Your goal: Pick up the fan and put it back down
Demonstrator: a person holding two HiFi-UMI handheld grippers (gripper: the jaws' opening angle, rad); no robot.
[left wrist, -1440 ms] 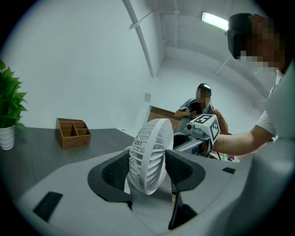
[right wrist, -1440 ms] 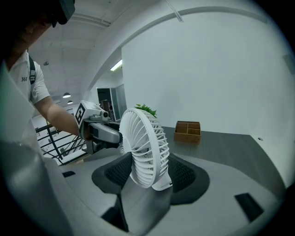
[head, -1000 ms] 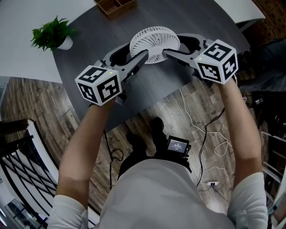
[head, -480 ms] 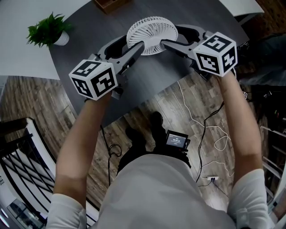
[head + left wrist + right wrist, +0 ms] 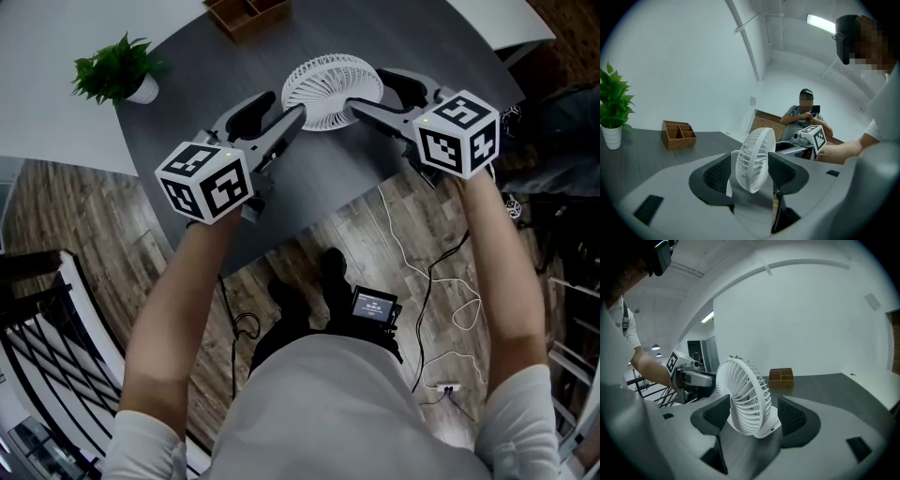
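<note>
A small white fan (image 5: 333,91) stands on the dark grey table (image 5: 309,187) between my two grippers, which reach it from opposite sides. In the left gripper view the fan (image 5: 754,159) is seen edge-on, and my left gripper (image 5: 749,172) (image 5: 286,103) is shut on it, its pads against the grille. In the right gripper view the fan (image 5: 745,397) leans slightly on its base. My right gripper (image 5: 753,414) (image 5: 370,92) has its jaws opening, with the fan still between them.
A potted plant (image 5: 117,73) sits at the table's left corner and a wooden organiser (image 5: 248,11) at the far edge. The table's near edge runs just under my hands. Cables (image 5: 450,281) lie on the wood floor. A seated person (image 5: 804,117) is beyond the table.
Both grippers stay at the fan in the same arrangement. The whole head view shifted up and left, then back.
</note>
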